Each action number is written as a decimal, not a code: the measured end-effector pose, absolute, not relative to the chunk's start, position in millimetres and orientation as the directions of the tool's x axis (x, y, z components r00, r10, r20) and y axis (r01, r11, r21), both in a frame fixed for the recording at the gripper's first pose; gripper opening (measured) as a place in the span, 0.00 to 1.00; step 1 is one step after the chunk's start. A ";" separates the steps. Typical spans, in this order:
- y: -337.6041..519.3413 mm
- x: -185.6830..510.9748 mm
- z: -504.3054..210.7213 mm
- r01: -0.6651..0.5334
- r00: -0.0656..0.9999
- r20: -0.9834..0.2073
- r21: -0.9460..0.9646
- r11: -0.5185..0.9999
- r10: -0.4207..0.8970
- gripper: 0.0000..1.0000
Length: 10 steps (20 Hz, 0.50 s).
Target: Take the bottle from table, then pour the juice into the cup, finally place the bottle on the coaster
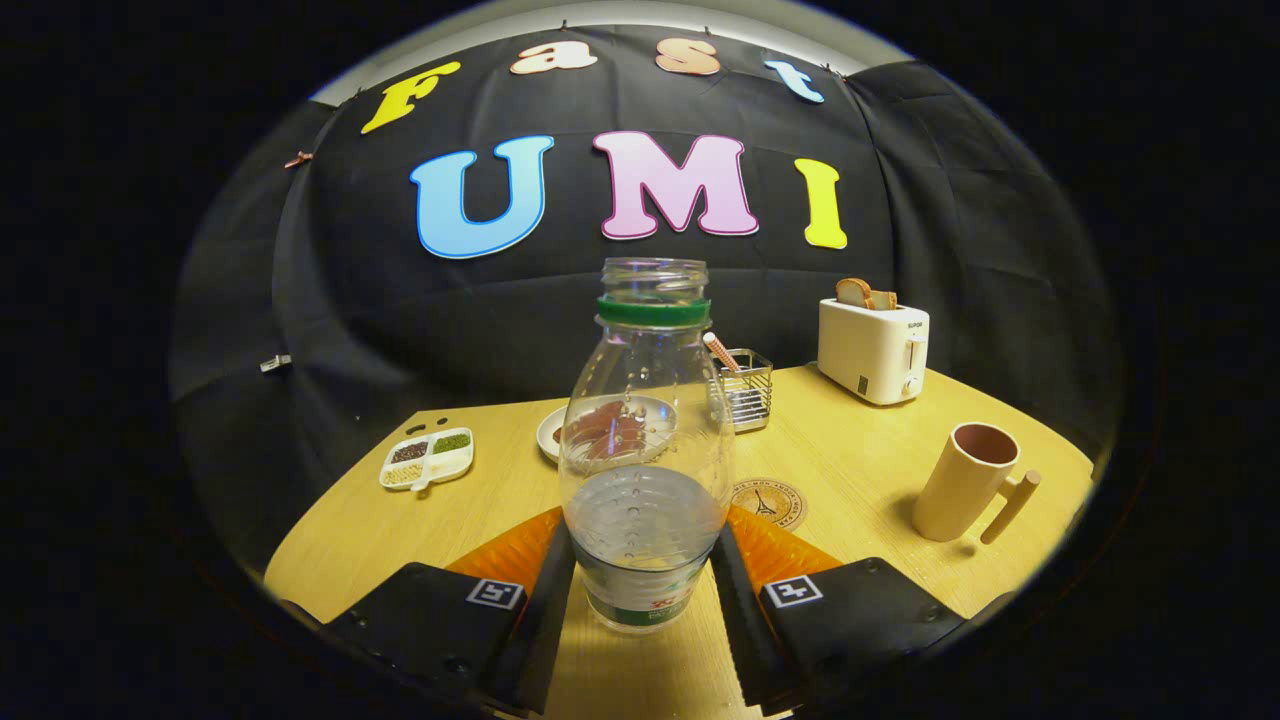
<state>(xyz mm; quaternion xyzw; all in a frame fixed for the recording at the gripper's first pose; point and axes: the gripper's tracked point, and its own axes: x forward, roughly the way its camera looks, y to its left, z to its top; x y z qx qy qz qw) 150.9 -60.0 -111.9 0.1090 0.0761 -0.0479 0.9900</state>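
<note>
A clear plastic bottle [645, 440] with a green neck ring and no cap stands upright between my fingers. Clear liquid fills its lower part. My gripper [640, 540] is shut on the bottle, one finger pressing each side of its lower body. I cannot tell whether its base touches the wooden table [480, 520]. A round brown coaster [770, 503] lies just beyond the right finger. Further right stands a beige cup [965, 483] with a stick-like handle, upright and open.
A white toaster [873, 348] with bread in it stands at the back right. Behind the bottle are a wire holder [747, 388] and a white plate [560, 432] of reddish food. A divided dish [428, 458] of grains lies at the left.
</note>
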 end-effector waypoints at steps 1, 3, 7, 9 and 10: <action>-60.0 150.2 -108.0 0.107 0.985 -0.159 0.236 0.966 -0.070 0.72; -64.0 147.0 -98.3 0.105 0.986 -0.157 0.289 0.951 -0.061 0.72; -78.7 138.4 -75.9 0.110 0.988 -0.146 0.420 0.901 -0.052 0.72; -88.1 136.3 -73.3 0.121 0.986 -0.161 0.487 0.865 -0.047 0.72; -92.2 133.1 -75.6 0.125 0.984 -0.175 0.526 0.841 -0.036 0.72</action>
